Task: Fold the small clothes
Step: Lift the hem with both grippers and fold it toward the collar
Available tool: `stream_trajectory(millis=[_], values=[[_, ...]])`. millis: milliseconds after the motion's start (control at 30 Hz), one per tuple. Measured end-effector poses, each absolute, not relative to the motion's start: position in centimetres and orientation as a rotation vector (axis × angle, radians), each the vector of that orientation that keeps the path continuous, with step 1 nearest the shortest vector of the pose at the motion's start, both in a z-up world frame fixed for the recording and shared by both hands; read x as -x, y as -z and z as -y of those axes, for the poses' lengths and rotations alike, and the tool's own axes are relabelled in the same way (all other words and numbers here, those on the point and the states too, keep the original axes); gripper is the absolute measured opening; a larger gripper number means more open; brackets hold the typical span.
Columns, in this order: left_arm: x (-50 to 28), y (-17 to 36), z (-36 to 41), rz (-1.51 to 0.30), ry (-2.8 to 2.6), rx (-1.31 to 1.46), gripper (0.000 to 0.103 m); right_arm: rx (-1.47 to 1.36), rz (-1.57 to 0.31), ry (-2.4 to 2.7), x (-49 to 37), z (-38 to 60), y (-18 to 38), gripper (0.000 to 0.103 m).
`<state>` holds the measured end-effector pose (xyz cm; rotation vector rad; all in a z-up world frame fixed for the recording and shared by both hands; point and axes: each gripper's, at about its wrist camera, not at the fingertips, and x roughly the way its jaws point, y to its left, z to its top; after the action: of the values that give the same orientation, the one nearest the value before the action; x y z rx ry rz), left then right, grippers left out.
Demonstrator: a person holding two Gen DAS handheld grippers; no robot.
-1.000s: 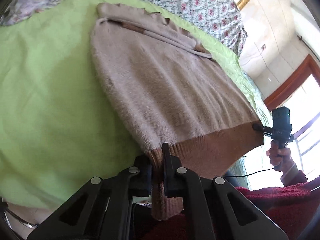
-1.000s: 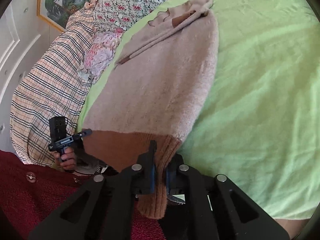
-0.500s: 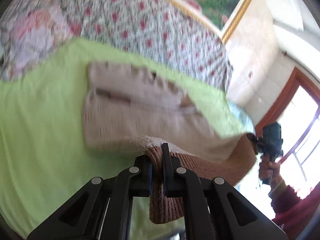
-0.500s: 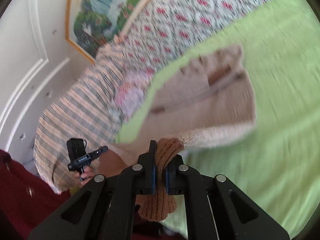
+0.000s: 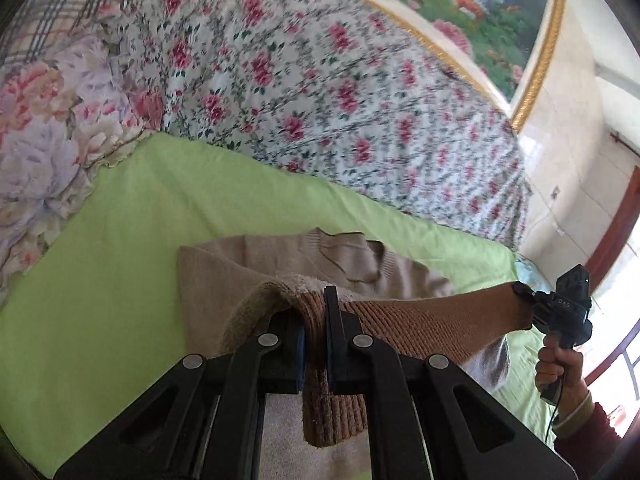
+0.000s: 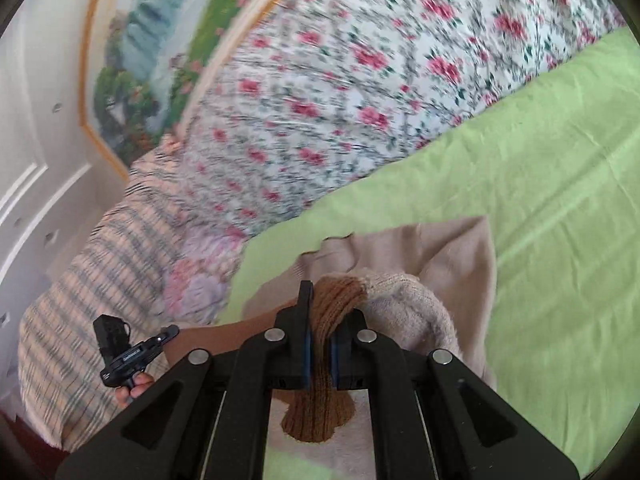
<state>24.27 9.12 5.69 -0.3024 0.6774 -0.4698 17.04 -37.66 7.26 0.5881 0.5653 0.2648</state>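
A fuzzy beige sweater with a brown ribbed hem lies on the green bedsheet. My left gripper is shut on one hem corner. My right gripper is shut on the other hem corner. Both hold the hem stretched above the sweater's upper part, near the collar. The right gripper also shows in the left wrist view, the left gripper in the right wrist view. The sweater body bulges under the lifted hem.
A floral quilt is heaped behind the sweater. A flowered pillow and a plaid blanket lie at the left. A framed painting hangs on the wall. A window is at the right.
Both grippers have lifted the hem and carried it forward over the sweater toward the collar. The sweater lay flat a second ago; now its lower half is doubled over the upper.
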Motion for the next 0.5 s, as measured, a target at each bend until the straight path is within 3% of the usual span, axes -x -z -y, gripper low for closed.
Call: stream_trajectory(millis=[300,367,400,467,500], values=[[-34.2,2.4,-7.5,-0.862,0.381,0.277,0.007,-0.556,-0.742,-0.134,-24.2,39.4,0.1,0.008],[-34.7,4.0,-7.7,-0.913,0.371,0.292,0.011,-0.567,-0.767,-0.124,-24.6,39.5,0.7,0.010],[-34.6,4.4,-7.8,-0.926,0.368,0.304,0.011,-0.588,-0.783,-0.130,-24.6,39.7,0.9,0.012],[-33.5,4.2,-8.2,-0.920,0.375,0.323,0.017,-0.603,-0.770,-0.147,-23.7,39.8,0.5,0.028],[-32.7,3.9,-8.2,-0.919,0.379,0.323,0.025,-0.592,-0.748,-0.145,-22.8,39.8,0.0,0.033]])
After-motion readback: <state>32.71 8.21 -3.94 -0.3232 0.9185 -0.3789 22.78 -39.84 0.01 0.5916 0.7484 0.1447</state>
